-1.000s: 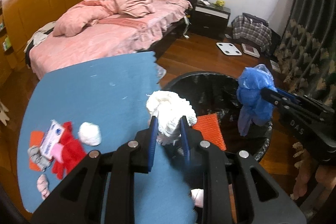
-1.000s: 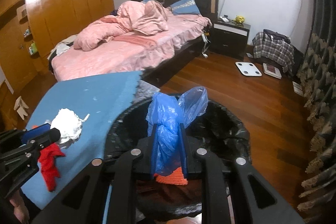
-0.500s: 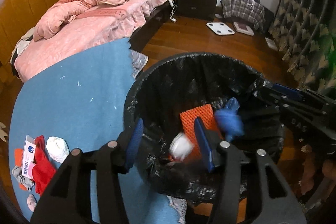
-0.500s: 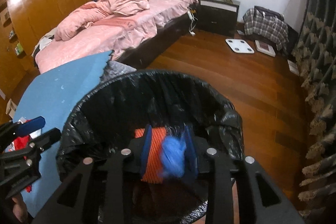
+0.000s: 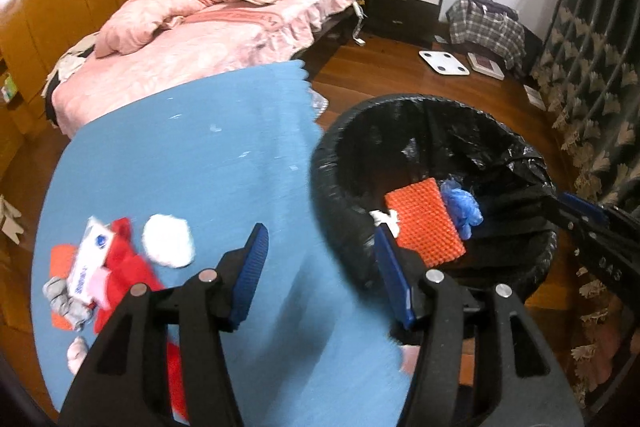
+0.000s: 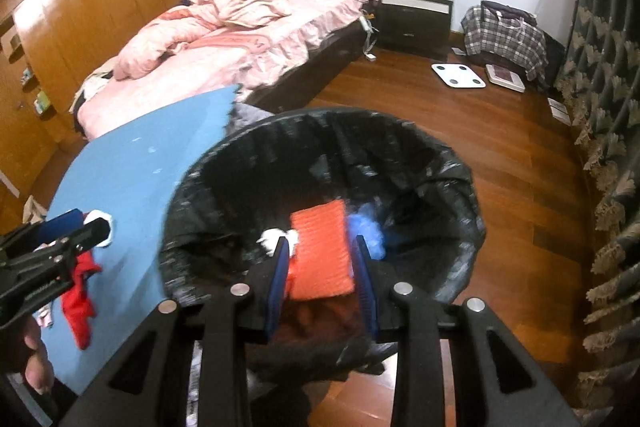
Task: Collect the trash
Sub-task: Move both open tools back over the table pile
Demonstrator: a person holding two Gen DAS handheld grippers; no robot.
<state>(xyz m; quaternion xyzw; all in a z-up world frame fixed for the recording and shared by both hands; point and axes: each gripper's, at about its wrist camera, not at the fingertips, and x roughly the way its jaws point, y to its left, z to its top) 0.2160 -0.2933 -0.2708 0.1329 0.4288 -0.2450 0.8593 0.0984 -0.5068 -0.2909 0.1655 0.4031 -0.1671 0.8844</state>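
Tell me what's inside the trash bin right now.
Inside the bin: an orange textured pad, a blue bag and a white wad. The bottom beneath them is hidden.

Blue table top [image 5: 208, 163] fills the near left, its jagged far edge toward the bed. On it, well left of the bin, lies a white wad [image 5: 169, 241]; just left of that wad, a red cloth [image 5: 120, 267] with a white printed packet [image 5: 90, 261] on top, and grey crumpled bits [image 5: 64, 301] at the cloth's left edge. The black-lined trash bin [image 5: 516, 163] stands on the wooden floor [image 6: 520, 163], hard against the table's right edge. Beyond the bin on the floor: a white bathroom scale [image 6: 458, 75]. The bed carries a rumpled pink duvet [image 5: 208, 3].
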